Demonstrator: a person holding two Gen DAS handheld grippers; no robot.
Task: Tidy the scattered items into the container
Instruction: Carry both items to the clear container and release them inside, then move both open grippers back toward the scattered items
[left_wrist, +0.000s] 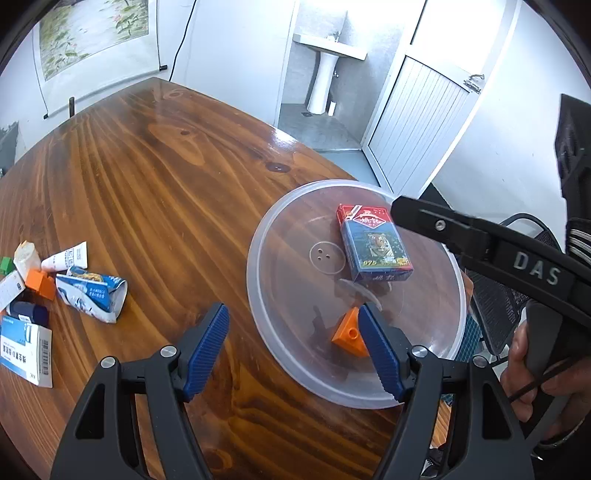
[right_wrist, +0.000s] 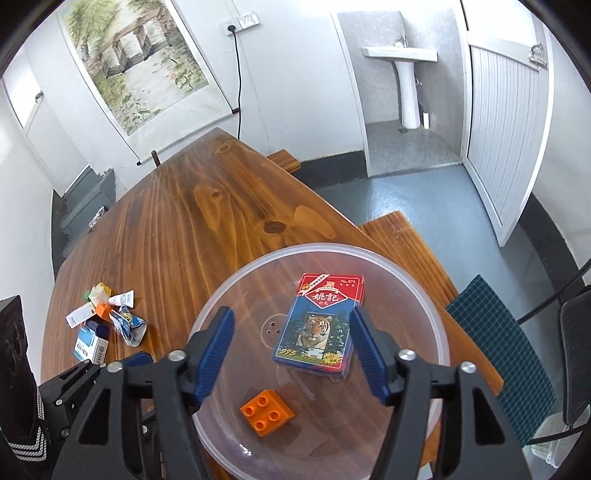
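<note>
Both the left gripper (left_wrist: 293, 349) and right gripper (right_wrist: 291, 354) stand wide open, holding nothing. The container (right_wrist: 441, 332) holds 2 items. The crumpled carton (left_wrist: 92, 293), on the table (left_wrist: 155, 177), appears light and soft: grip across its middle.

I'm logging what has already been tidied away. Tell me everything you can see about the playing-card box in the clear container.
The playing-card box is a small rectangular carton, apparently cardboard under a glossy wrap, red at its top end and blue below, printed with a tiger picture, Chinese characters and "No. 975". It looks closed and undamaged. It lies flat, face up, on the floor of the round clear plastic container, off to one side of its centre, apart from the orange toy brick. Neither gripper touches it.
</note>
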